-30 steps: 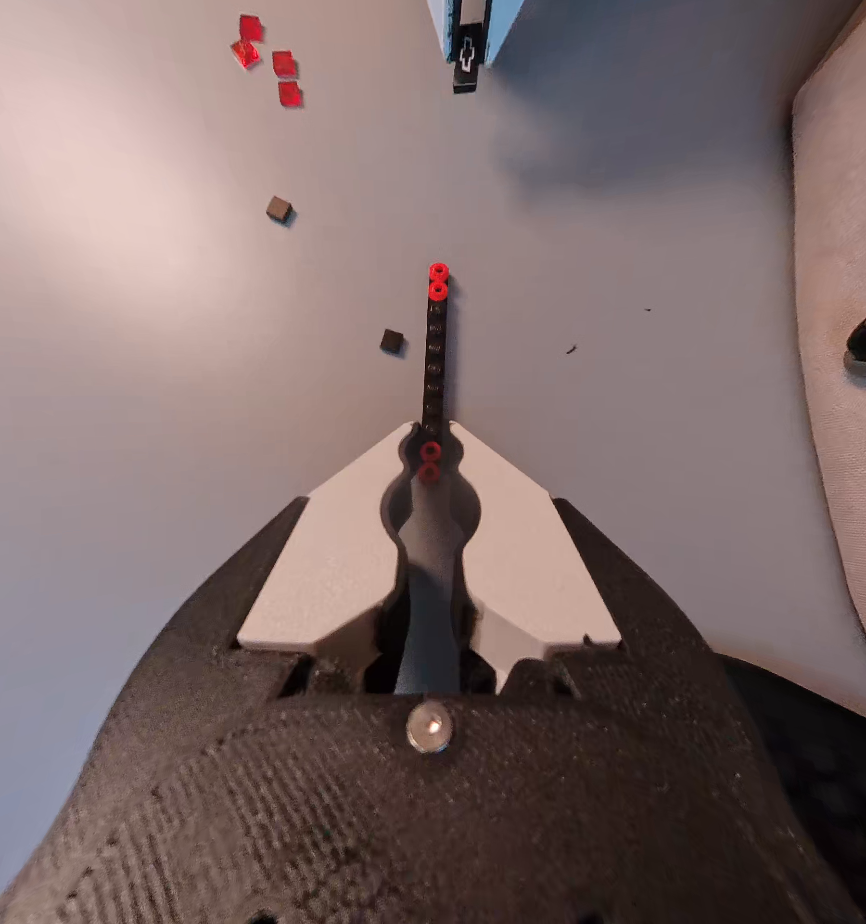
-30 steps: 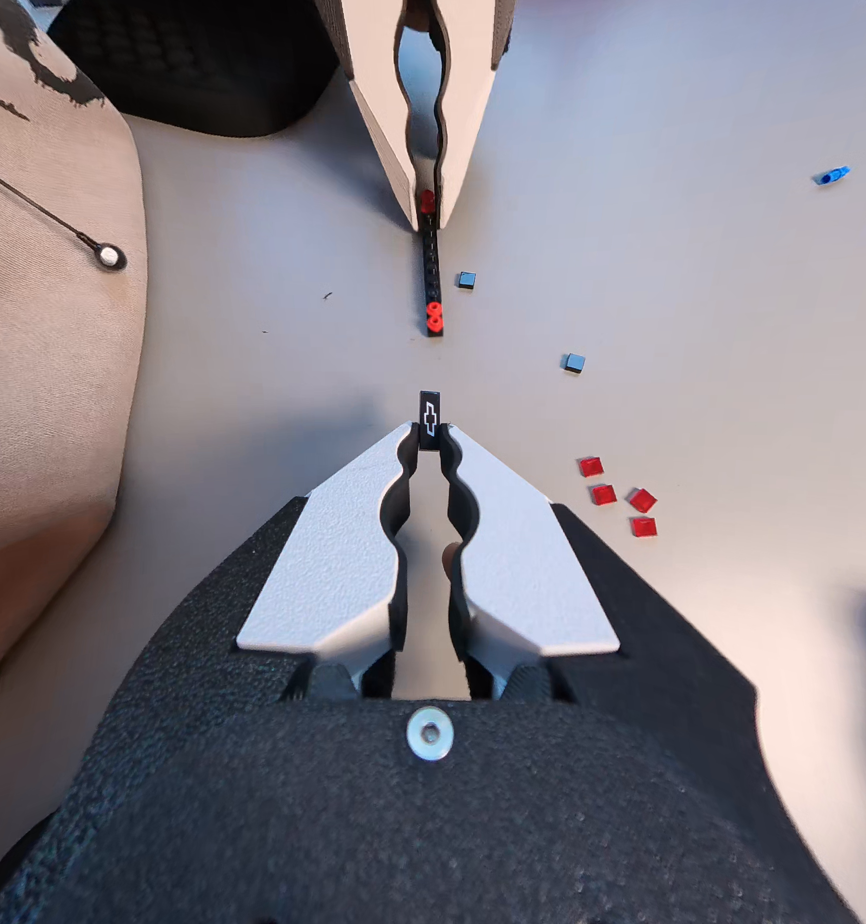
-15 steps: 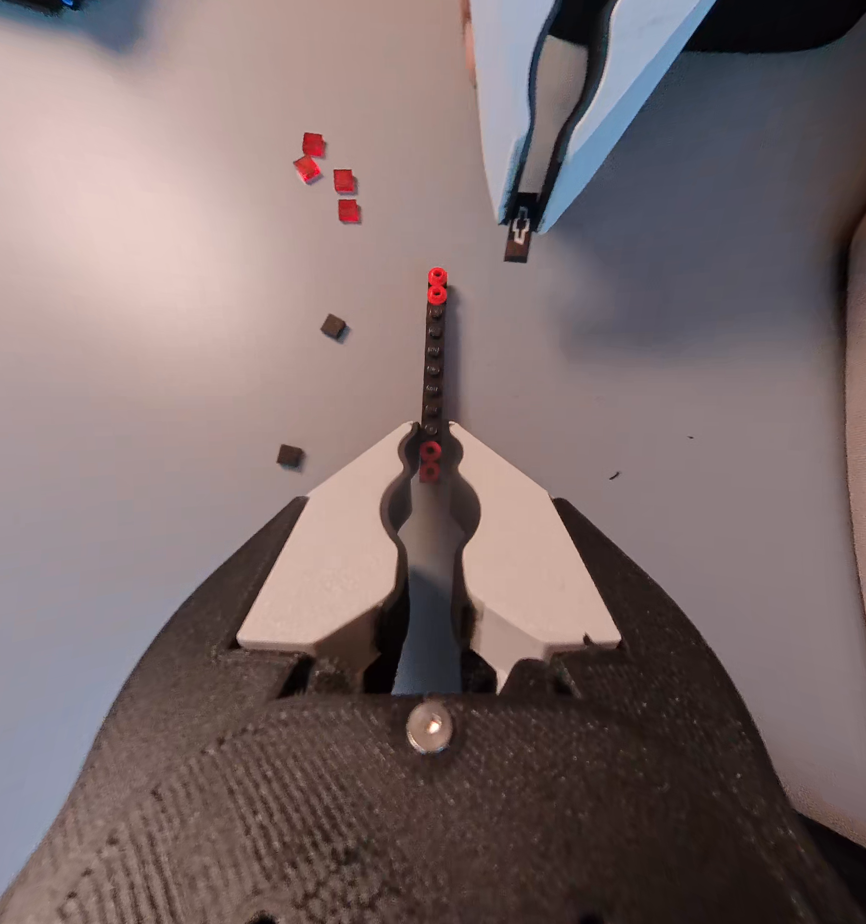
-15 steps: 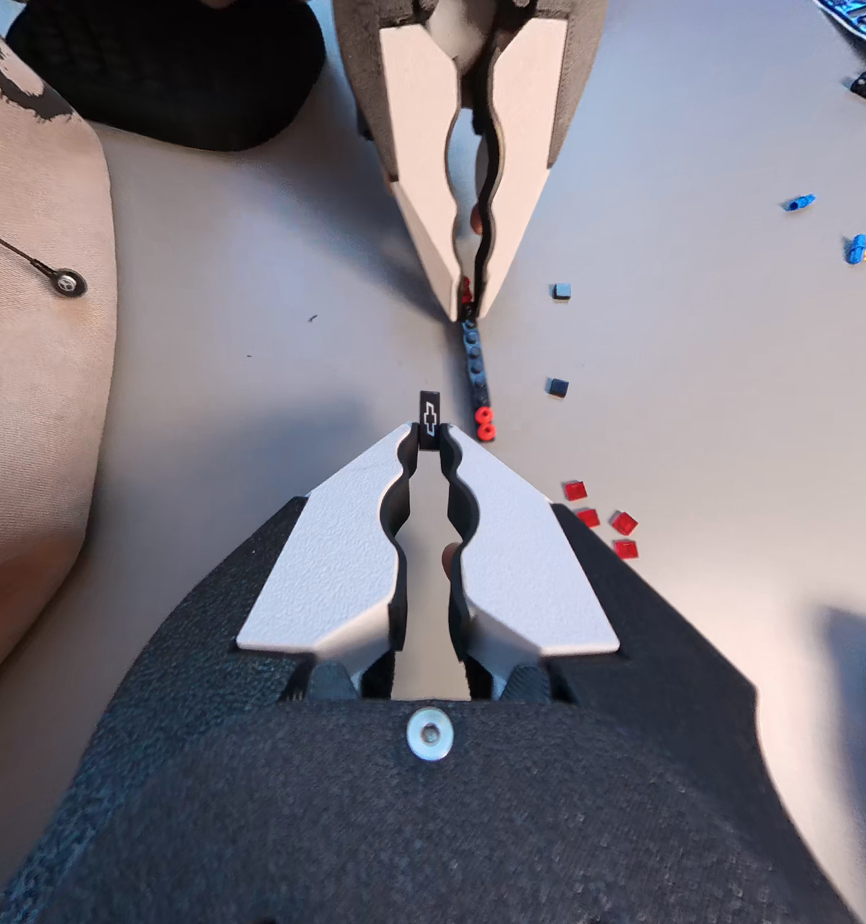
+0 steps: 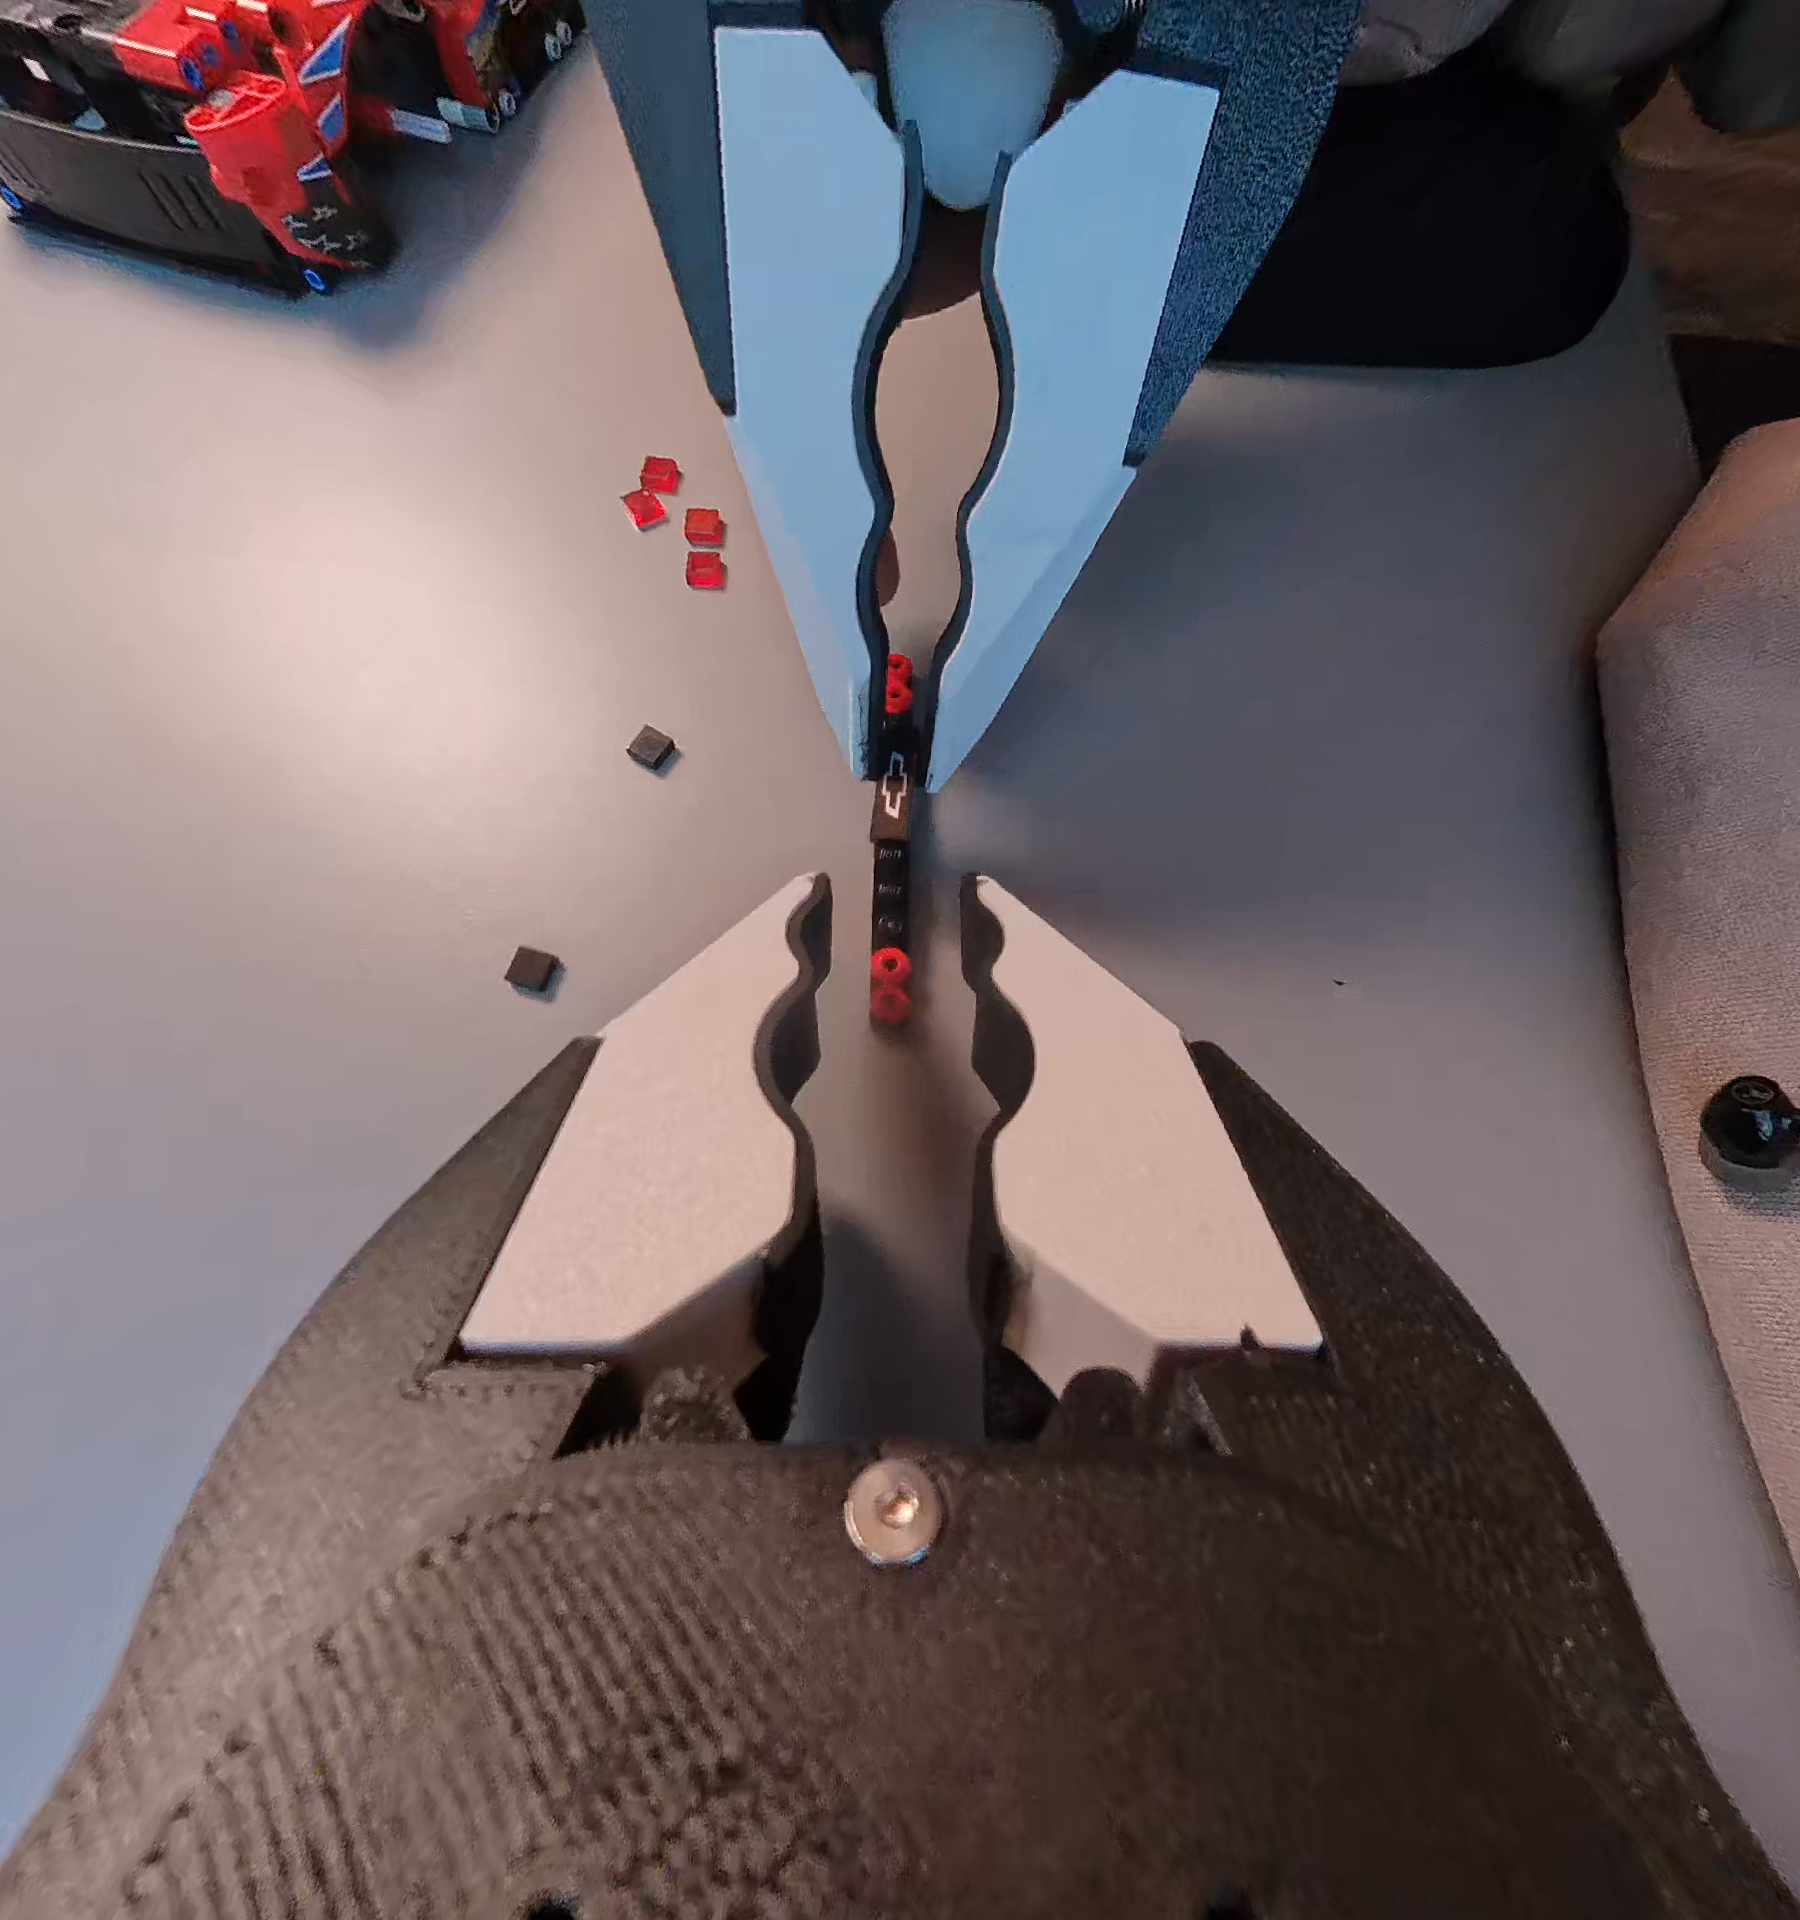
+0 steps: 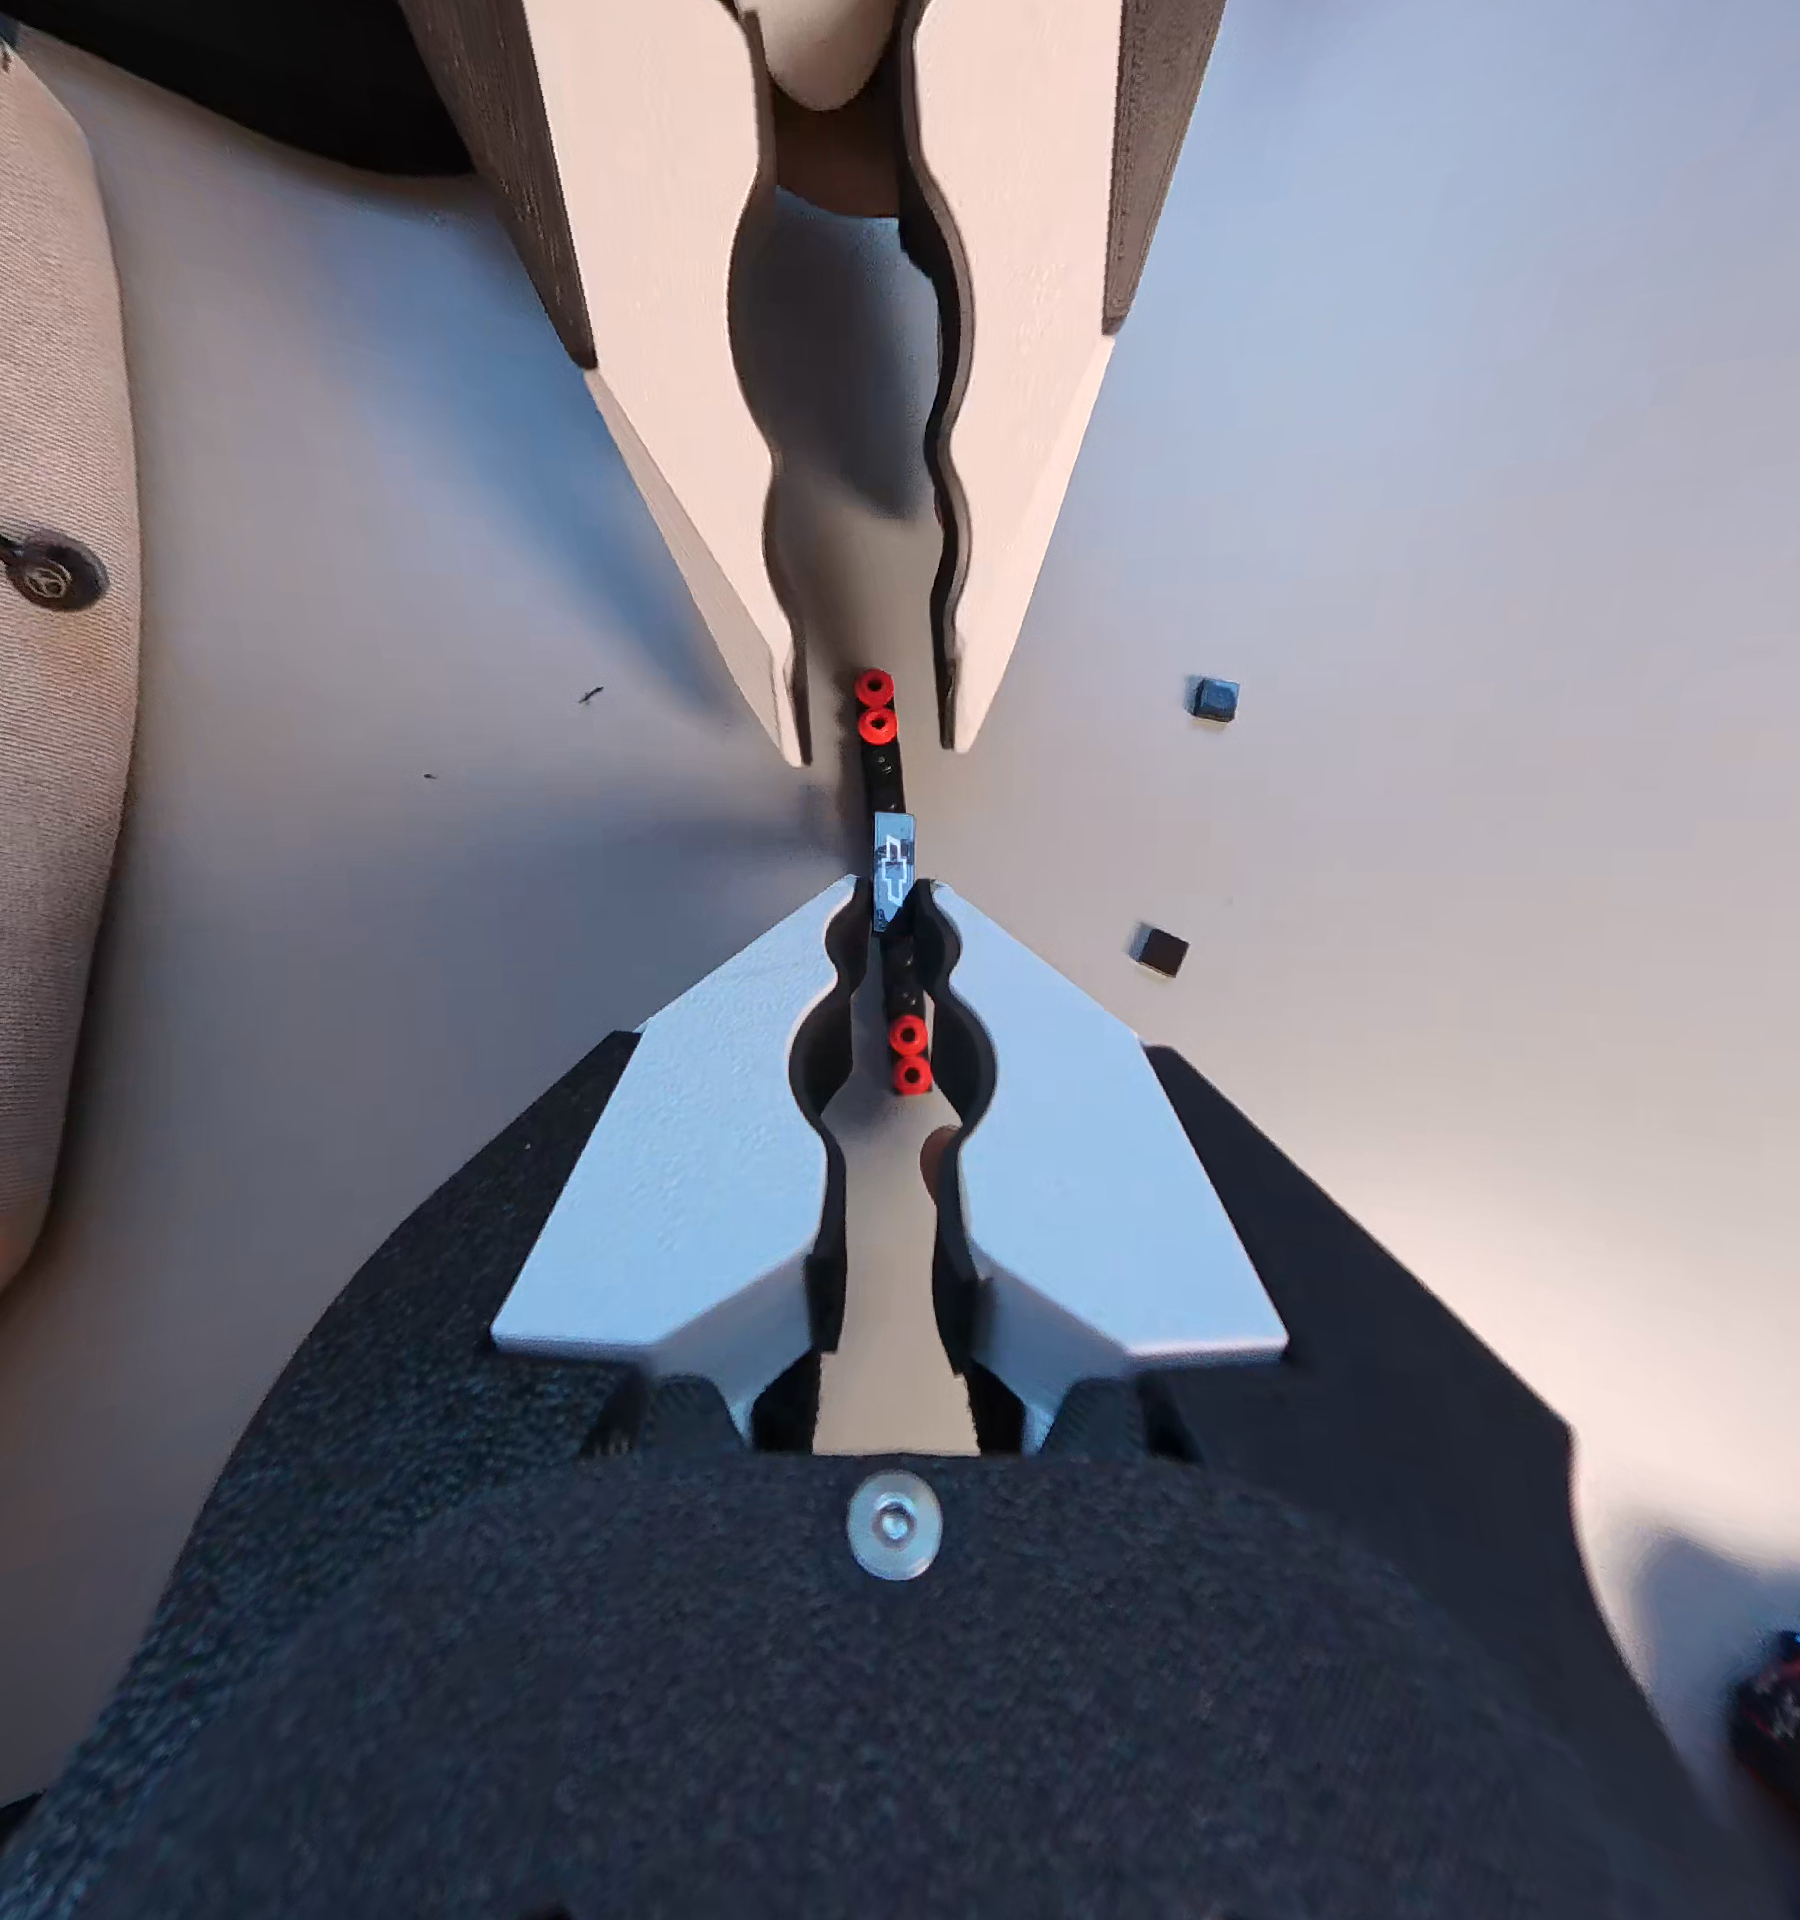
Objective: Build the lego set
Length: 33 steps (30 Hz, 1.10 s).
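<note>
A long thin black lego strip (image 5: 888,894) with two red studs at each end lies on the grey table. It also shows in the right wrist view (image 6: 904,987). My left gripper (image 5: 896,888) is open, its fingers on either side of the strip's near end without touching it. My right gripper (image 6: 891,885) is shut on a small black tile with a white emblem (image 6: 893,862) and holds it over the strip's middle. In the left wrist view the right gripper (image 5: 896,779) comes in from the top with the tile (image 5: 894,802). The left gripper (image 6: 875,743) faces it.
Several small red tiles (image 5: 683,520) and two dark square tiles (image 5: 652,746) (image 5: 532,971) lie to the left. A red and black lego car (image 5: 200,135) stands at the far left. A beige cloth (image 5: 1748,935) covers the right side. Only a small space, under 4 cm, lies between the two pairs of fingers.
My left gripper has opened and let go of the strip. My right gripper has moved in with the tile to above the strip's middle.
</note>
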### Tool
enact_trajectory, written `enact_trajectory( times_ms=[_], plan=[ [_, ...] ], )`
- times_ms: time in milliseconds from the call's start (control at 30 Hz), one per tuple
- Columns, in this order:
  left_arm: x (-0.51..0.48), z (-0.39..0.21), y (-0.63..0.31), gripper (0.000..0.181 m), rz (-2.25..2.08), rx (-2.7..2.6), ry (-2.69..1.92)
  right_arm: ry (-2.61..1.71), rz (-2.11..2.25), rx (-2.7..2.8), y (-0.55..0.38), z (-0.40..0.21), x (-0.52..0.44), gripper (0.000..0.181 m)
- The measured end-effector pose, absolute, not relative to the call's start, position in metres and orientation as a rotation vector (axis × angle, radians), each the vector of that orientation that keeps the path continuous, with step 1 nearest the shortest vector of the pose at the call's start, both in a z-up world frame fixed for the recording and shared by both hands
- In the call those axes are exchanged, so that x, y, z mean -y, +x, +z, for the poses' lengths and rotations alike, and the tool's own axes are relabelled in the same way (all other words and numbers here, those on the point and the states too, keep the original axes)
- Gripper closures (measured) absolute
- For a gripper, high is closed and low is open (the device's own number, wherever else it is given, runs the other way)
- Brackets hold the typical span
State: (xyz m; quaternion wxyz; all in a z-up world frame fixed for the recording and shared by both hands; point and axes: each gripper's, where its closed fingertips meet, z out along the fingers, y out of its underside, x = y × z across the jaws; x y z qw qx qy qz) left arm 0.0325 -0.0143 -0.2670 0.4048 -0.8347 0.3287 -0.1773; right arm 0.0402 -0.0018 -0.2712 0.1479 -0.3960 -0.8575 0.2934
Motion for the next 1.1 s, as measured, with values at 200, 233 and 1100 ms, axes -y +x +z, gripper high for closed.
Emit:
enact_trajectory(
  times_ms=[200,233,1100],
  plan=[
    [0.008,-0.273,0.039,0.162,-0.437,-0.844,-2.104,-1.123,0.829,2.496,0.039,-0.277,0.004,0.176],
    [0.008,-0.274,0.04,0.162,-0.437,-0.851,-2.106,-1.117,0.832,2.5,0.039,-0.277,0.004,0.176],
    [0.003,-0.279,0.043,0.174,-0.445,-0.843,-2.112,-1.047,0.892,2.464,0.04,-0.276,0.002,0.176]
  ],
)
